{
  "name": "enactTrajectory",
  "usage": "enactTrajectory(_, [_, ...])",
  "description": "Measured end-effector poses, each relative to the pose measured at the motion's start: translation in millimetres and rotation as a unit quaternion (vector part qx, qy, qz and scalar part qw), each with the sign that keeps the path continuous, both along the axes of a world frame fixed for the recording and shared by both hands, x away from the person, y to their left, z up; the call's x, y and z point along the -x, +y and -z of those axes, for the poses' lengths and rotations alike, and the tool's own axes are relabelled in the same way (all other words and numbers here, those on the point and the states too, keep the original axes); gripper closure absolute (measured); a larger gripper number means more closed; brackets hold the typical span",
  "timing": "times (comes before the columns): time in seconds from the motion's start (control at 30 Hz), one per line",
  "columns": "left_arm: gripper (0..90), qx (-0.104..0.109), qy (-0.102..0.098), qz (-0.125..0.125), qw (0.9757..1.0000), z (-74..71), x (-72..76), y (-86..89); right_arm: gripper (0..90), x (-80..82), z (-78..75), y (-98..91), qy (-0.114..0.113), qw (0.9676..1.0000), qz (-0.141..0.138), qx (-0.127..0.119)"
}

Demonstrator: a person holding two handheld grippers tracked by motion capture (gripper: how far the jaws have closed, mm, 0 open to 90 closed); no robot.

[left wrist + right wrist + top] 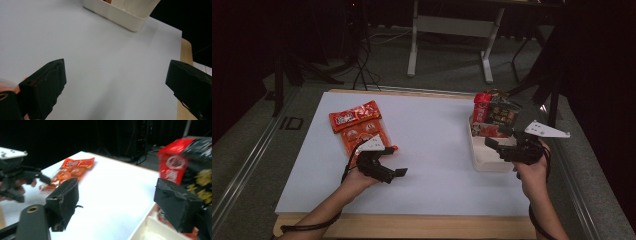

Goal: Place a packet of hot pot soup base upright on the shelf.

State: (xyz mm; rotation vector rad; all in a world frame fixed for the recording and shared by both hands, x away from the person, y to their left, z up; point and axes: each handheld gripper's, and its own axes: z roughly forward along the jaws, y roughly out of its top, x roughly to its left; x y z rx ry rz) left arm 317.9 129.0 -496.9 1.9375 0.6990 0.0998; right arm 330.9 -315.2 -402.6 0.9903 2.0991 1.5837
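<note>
high view: a white-topped table [427, 145] with a wooden edge is seen from above, and a person's forearms are brought in from the bottom. the left gripper [394, 173] is held low over the white surface, just beside the near end of two orange-red snack packets [359, 127] that lie flat, one overlapping the other, at the left of the table. in the left gripper view its black jaws are spread wide with nothing between them, and bare white surface is seen ahead, with a corner of the white bin [120, 13] beyond. the right gripper [494, 146] is held over the near part of that white rectangular bin [482, 162], which stands at the right edge of the table; red and dark snack packages [494, 112] are stood upright in its far end. in the right gripper view the jaws are likewise wide apart and empty, and a red-and-black package [190, 162], somewhat blurred, is seen just beyond the right-hand jaw. whether that jaw touches the package cannot be told.
</note>
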Motion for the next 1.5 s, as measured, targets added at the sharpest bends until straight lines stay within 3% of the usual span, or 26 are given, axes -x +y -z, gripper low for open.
enactTrajectory(0.1, [4.9,-0.012,-0.004,-0.008,0.9999,-5.0,-0.5,5.4,15.0,7.0,5.1,3.8,0.002,0.9997,-0.02,-0.014])
enactTrajectory(0.2, [13.2,-0.016,-0.006,-0.02,0.9997,-9.6,-1.4,15.4,14.6,14.4,9.9,10.0,0.004,0.9998,-0.021,-0.006])
enactTrajectory(0.33, [17.3,-0.027,-0.009,-0.04,0.9988,-14.2,-2.1,30.2,13.9,22.3,15.6,16.4,-0.001,0.9992,-0.039,0.005])
enactTrajectory(0.37, [23.5,-0.028,-0.013,-0.048,0.9984,-15.0,-1.6,34.8,13.9,23.6,16.8,18.0,-0.003,0.999,-0.043,0.008])
enactTrajectory(0.43, [26.8,-0.023,-0.012,-0.064,0.9976,-15.8,-2.3,44.0,14.0,24.5,19.3,21.0,-0.003,0.9988,-0.047,0.013])
enactTrajectory(0.5, [39.7,-0.027,-0.016,-0.084,0.996,-16.6,-3.0,54.0,14.1,24.2,21.6,22.9,-0.001,0.9983,-0.057,0.01])
enactTrajectory(0.67, [54.0,-0.042,-0.019,-0.15,0.9877,-17.7,-9.7,79.5,14.6,23.0,27.2,26.6,0.009,0.9977,-0.067,0.011])
enactTrajectory(0.73, [59.9,-0.055,-0.019,-0.171,0.9836,-17.7,-14.0,89.2,14.7,22.8,29.1,28.1,0.012,0.9975,-0.068,0.014])
enactTrajectory(0.8, [68.0,-0.073,-0.026,-0.193,0.978,-17.4,-17.8,97.9,14.7,22.3,30.4,29.5,0.014,0.9972,-0.072,0.017])
enactTrajectory(0.87, [73.3,-0.077,-0.019,-0.202,0.9762,-16.5,-21.1,103.8,14.9,22.3,30.9,30.1,0.015,0.997,-0.075,0.017])
enactTrajectory(0.93, [77.5,-0.098,-0.016,-0.22,0.9704,-14.4,-25.0,108.2,14.9,22.4,31.4,30.5,0.017,0.9968,-0.076,0.017])
enactTrajectory(0.97, [79.1,-0.098,-0.016,-0.22,0.9704,-14.4,-25.0,108.2,14.9,22.4,31.4,30.5,0.017,0.9968,-0.076,0.017])
enactTrajectory(1.03, [83.8,-0.119,-0.013,-0.245,0.962,-9.0,-31.9,116.4,15.0,22.4,32.5,30.3,0.02,0.9966,-0.078,0.016])
enactTrajectory(1.1, [87.1,-0.116,0.0,-0.258,0.9592,-4.3,-37.5,123.7,15.2,22.6,33.3,30.3,0.021,0.9965,-0.079,0.017])
enactTrajectory(1.17, [89.0,-0.126,0.005,-0.271,0.9543,-0.3,-41.7,129.1,15.2,22.9,34.2,30.5,0.022,0.9964,-0.081,0.017])
enactTrajectory(1.2, [89.5,-0.128,0.006,-0.272,0.9537,1.7,-43.9,131.4,15.2,22.8,34.6,30.5,0.021,0.9963,-0.081,0.018])
enactTrajectory(1.23, [89.5,-0.136,0.007,-0.279,0.9506,4.3,-46.8,133.7,15.2,22.5,34.9,30.4,0.022,0.9961,-0.083,0.017])
enactTrajectory(1.37, [89.6,-0.135,0.021,-0.303,0.9433,12.5,-57.7,141.5,15.3,21.4,36.7,31.6,0.026,0.9958,-0.086,0.017])
enactTrajectory(1.43, [89.6,-0.132,0.027,-0.307,0.9421,14.8,-60.9,143.0,15.3,21.4,37.1,32.2,0.027,0.9957,-0.087,0.018])
enactTrajectory(1.47, [89.6,-0.137,0.031,-0.314,0.9391,18.7,-66.0,145.1,15.3,21.5,37.5,32.8,0.028,0.9955,-0.089,0.02])
enactTrajectory(1.5, [89.6,-0.14,0.032,-0.316,0.938,21.1,-69.1,145.7,15.3,21.6,37.9,33.4,0.028,0.9952,-0.091,0.022])
